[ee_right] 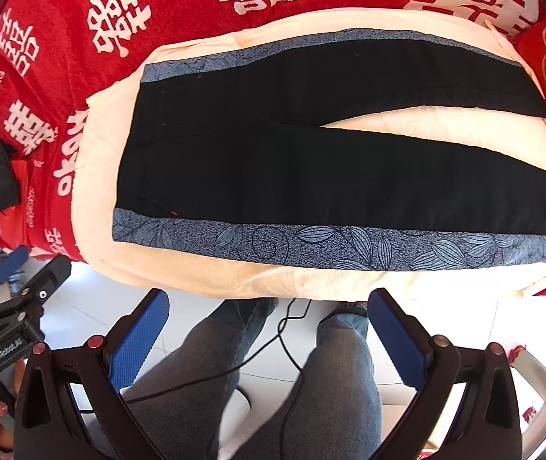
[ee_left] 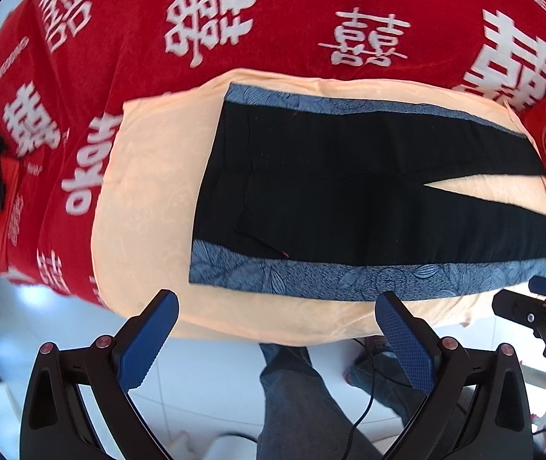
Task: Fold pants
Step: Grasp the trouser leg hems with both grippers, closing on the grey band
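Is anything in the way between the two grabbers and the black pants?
Nothing visible. The pants lie flat on the cream cloth, and only its bare near edge lies between them and the open left gripper and right gripper.

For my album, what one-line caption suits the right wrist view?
Black pants with blue leaf-print side stripes lie flat on a cream cloth, the open right hand-held gripper hovering short of them.

Both wrist views look down, close; both share pants (ee_left: 349, 191).
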A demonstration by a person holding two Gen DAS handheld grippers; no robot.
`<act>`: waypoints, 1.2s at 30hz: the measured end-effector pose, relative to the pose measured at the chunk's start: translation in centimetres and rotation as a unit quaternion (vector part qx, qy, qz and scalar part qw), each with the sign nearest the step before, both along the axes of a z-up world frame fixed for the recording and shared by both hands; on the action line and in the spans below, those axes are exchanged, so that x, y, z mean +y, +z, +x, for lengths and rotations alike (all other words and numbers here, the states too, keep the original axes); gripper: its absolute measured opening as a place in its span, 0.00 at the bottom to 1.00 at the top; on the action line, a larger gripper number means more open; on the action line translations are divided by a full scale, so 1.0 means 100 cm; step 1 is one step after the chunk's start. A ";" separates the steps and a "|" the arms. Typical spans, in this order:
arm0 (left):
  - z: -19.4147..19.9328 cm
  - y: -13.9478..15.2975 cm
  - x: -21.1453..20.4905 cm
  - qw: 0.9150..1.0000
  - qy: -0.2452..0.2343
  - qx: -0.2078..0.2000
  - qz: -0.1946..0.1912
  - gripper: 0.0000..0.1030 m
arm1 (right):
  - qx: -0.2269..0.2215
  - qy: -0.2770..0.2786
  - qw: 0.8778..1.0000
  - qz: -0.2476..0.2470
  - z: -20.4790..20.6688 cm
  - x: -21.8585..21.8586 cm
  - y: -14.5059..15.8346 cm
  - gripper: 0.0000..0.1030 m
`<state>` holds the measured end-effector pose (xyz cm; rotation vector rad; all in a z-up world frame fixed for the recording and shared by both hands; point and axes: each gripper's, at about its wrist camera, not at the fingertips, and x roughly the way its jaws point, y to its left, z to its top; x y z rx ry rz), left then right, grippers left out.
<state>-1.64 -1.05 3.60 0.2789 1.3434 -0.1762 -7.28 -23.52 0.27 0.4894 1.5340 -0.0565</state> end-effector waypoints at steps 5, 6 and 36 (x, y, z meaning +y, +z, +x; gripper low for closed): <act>-0.008 -0.005 0.001 0.999 0.034 0.009 -0.004 1.00 | -0.003 0.014 1.000 0.016 -0.003 -0.009 -0.003 1.00; -0.009 -0.008 0.004 0.999 0.041 0.016 -0.008 1.00 | -0.002 0.016 1.000 0.015 -0.003 -0.010 -0.005 1.00; 0.052 -0.220 0.107 0.950 0.140 0.096 -0.262 1.00 | -0.084 -0.237 0.895 0.368 -0.029 0.022 -0.238 0.67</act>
